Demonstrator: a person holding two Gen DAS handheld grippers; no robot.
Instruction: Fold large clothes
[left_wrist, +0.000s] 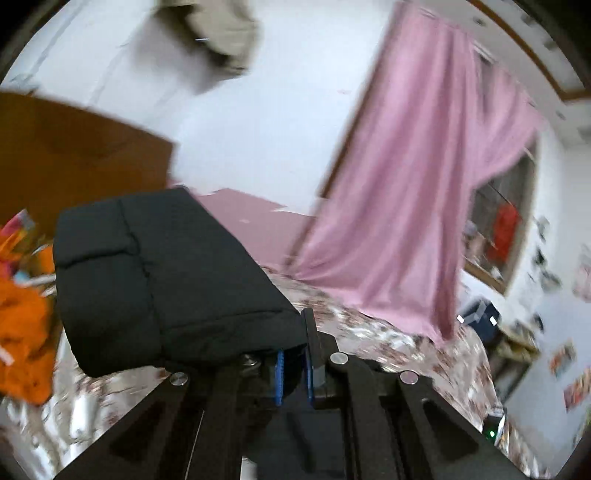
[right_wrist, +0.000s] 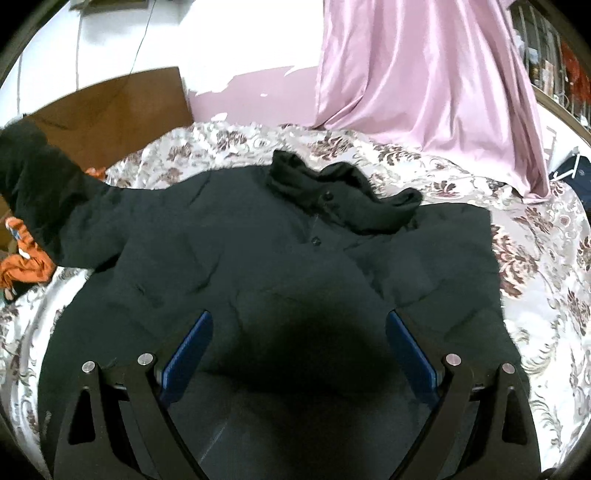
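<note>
Over the floral-patterned bed, left gripper clenches the black padded jacket's sleeve cuff, ready to fold inward; right gripper hovers released.

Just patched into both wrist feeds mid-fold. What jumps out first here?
A large black padded jacket lies spread across the floral-patterned bedspread, filling the middle of the right wrist view, with the open right gripper hovering above its lower part. The left gripper is shut on the jacket's black sleeve cuff, lifted off the bed at the left. Behind, a shiny pink curtain hangs down to the bed's far edge.
</note>
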